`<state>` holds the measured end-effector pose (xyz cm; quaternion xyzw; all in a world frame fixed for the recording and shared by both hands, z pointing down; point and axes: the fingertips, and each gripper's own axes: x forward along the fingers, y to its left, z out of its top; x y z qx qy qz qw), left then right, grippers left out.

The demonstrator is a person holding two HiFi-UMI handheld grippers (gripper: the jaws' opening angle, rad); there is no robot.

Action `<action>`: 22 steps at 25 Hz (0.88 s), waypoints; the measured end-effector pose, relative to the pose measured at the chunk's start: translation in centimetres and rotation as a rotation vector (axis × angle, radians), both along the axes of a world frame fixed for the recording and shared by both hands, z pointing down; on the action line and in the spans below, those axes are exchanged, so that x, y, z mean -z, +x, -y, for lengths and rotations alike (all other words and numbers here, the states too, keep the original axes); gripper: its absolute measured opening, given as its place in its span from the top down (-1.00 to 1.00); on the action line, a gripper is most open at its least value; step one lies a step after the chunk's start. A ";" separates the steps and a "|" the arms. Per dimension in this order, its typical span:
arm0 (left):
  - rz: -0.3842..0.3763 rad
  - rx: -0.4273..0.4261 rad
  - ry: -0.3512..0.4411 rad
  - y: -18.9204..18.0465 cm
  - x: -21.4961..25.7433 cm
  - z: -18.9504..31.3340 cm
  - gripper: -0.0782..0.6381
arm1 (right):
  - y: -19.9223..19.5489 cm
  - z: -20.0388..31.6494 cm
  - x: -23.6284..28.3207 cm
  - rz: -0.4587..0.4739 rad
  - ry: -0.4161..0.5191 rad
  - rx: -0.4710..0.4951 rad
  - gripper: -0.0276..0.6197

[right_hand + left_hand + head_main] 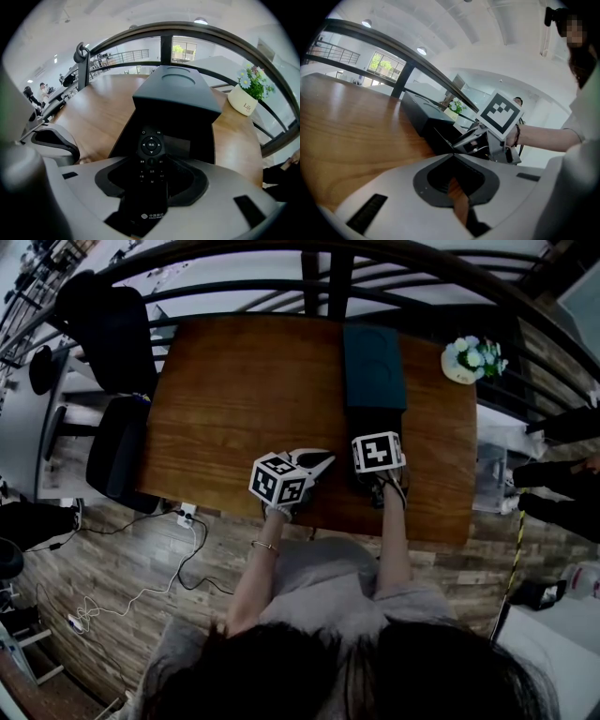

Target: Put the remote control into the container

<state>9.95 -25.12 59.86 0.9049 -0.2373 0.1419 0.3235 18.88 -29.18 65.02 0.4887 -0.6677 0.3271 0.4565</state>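
You're mid-transfer: the right gripper [152, 161] has its jaws clamped on the remote control [149, 183]. The grip sits around the mid-body, with the d-pad end sticking out ahead and the logo end trailing behind. The remote's nose points straight at the near end of the dark container [176, 101], which lies lengthwise on the wooden table [103, 112]. That near end looks like an open mouth, but it's black on black, so I can't tell if the tip is already past the lip. To me the remote is not in yet and not released. Next move: keep it lined up with the opening, feed it forward until the body is inside, then open the jaws and back straight out so you don't drag it with you. Your right forearm is stretched forward over the table's near edge, with the gripper roughly level. The left gripper [453, 159] sits just beside it on your left, angled in toward the right one, with its jaws together and nothing in them. The flower pot [244, 103] stands off to the right, well clear.
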 end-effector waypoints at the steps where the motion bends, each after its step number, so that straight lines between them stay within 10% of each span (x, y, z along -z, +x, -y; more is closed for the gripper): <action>1: 0.000 0.000 0.001 0.0 0.1 0.0 0.77 | -0.1 0.0 0.0 -0.003 0.000 0.003 0.29; 22: -0.015 -0.046 0.045 0.2 1.6 -0.7 0.77 | -0.6 -0.7 1.5 0.045 0.130 -0.025 0.28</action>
